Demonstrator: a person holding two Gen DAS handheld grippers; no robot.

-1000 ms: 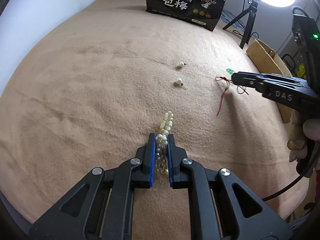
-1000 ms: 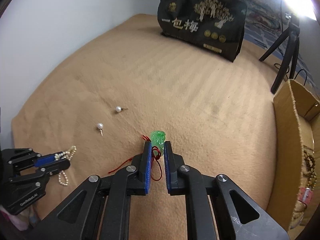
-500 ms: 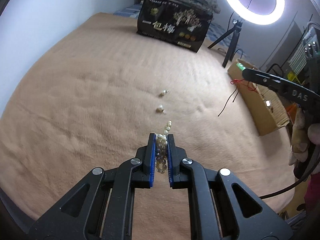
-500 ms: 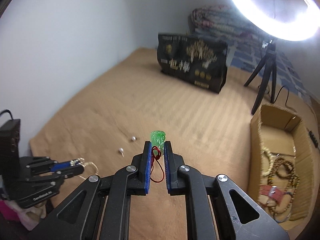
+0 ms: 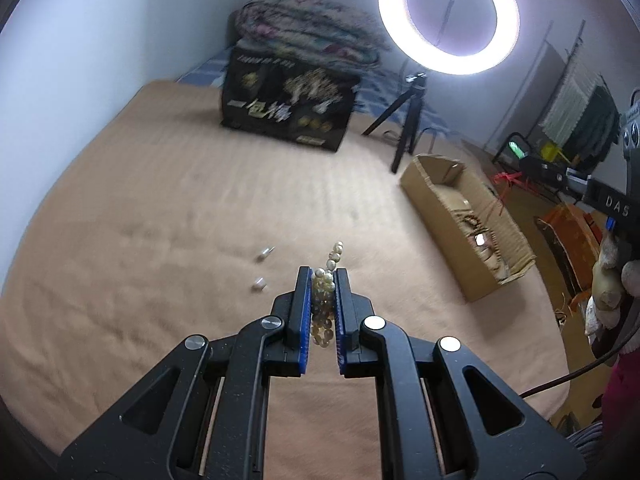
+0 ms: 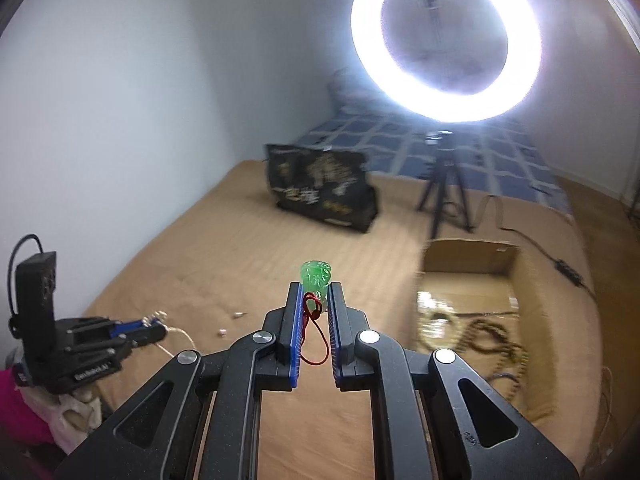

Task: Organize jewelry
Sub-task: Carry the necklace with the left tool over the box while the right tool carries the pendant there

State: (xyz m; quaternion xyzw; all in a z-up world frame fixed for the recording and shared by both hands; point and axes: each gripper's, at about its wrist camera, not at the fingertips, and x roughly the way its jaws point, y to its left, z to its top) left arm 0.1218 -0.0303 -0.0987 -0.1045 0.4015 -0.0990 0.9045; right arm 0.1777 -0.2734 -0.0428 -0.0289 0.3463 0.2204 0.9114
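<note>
My left gripper (image 5: 323,276) is shut on a pearl necklace (image 5: 325,280) and holds it above the tan blanket; it also shows in the right wrist view (image 6: 154,325). My right gripper (image 6: 315,292) is shut on a green jade pendant (image 6: 315,275) with a red cord (image 6: 312,332), held in the air. Its tip with the red cord (image 5: 507,184) shows over the cardboard box (image 5: 428,184) at the right in the left wrist view. Two pearl earrings (image 5: 262,268) lie on the blanket. The box (image 6: 528,280) holds bead bracelets (image 6: 480,332).
A black printed bag (image 5: 288,108) stands at the far end of the blanket. A ring light (image 5: 448,16) on a tripod (image 5: 404,120) stands behind the box. A cable (image 6: 560,264) runs past the box's right side.
Both grippers have risen well above the blanket with their jewelry. The right gripper has moved toward the cardboard box, which now fills more of its view.
</note>
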